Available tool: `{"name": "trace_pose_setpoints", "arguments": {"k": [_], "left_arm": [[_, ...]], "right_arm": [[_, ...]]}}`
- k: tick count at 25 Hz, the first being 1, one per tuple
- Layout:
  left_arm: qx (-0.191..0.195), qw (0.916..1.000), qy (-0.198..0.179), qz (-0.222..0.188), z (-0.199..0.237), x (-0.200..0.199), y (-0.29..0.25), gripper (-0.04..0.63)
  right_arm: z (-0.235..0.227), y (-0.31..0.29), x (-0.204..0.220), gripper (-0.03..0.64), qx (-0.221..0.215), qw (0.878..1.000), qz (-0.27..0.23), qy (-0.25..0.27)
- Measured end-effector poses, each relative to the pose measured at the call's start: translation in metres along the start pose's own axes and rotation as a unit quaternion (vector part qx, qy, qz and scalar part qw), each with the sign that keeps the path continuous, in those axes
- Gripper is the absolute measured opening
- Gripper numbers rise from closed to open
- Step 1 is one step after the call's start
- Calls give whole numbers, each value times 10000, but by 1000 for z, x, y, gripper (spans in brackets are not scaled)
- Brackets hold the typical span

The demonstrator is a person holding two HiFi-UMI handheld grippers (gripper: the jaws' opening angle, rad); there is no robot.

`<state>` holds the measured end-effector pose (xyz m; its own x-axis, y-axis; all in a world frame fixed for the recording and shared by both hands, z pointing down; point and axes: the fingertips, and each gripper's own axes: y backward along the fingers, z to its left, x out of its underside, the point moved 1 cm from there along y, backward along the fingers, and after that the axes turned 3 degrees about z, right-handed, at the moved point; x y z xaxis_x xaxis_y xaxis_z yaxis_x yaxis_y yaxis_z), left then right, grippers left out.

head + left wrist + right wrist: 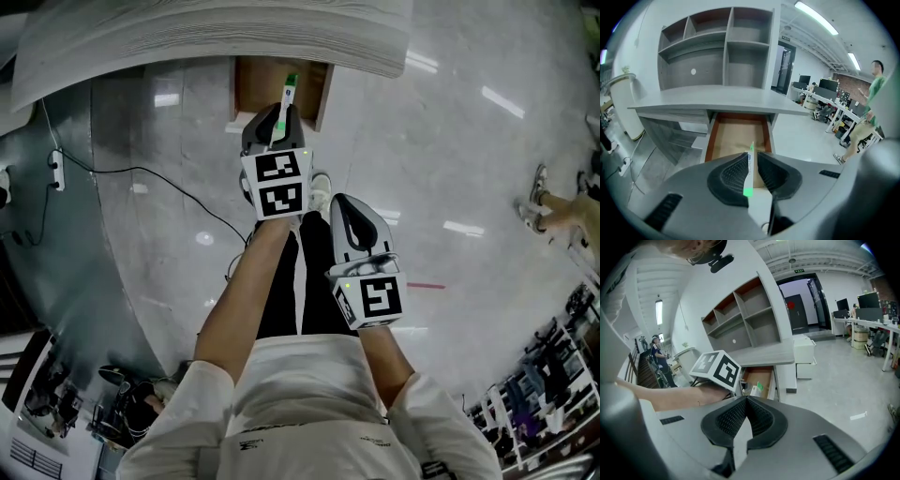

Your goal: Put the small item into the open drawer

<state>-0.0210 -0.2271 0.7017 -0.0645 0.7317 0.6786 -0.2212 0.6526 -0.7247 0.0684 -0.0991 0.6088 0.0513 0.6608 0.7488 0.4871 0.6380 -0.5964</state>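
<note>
- The left gripper is seen clamped on the small item, a thin white strip with green marks, gripped edge-on between the pads.
- The item's tip projects past the fingertips. Its lower end is lost behind the gripper body, and the print on it is too small to be read.
- The open drawer lies just beyond the left fingertips. Its near part is covered by the jaws and its back is cut off under the desk top.
- In the head view the item's tip is seen over the drawer's brown floor; its height above cannot be told.
- The right gripper is closed tip to tip, with nothing between. It is held behind and to the right of the left fingers.
- In the right gripper view the left jaws are hidden by the marker cube.
</note>
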Motion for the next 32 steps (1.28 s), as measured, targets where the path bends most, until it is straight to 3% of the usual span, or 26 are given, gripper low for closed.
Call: {"name": "trace_pose_setpoints", "arguments": {"k": [10, 18, 27, 32], "left_arm": [[161, 9989, -43, -433, -14, -54, 105, 32], [372, 9957, -169, -830, -28, -84, 208, 15], [611, 9857, -432, -1507, -42, -127, 312, 15], [794, 9800, -637, -1709, -53, -133, 368, 15]], "right_arm": [[28, 63, -49, 28, 308, 9988, -364, 46], [70, 119, -94, 28, 302, 9972, -629, 253], [113, 175, -153, 28, 126, 9916, -1102, 660], [136, 209, -166, 28, 93, 9901, -1223, 678]]}}
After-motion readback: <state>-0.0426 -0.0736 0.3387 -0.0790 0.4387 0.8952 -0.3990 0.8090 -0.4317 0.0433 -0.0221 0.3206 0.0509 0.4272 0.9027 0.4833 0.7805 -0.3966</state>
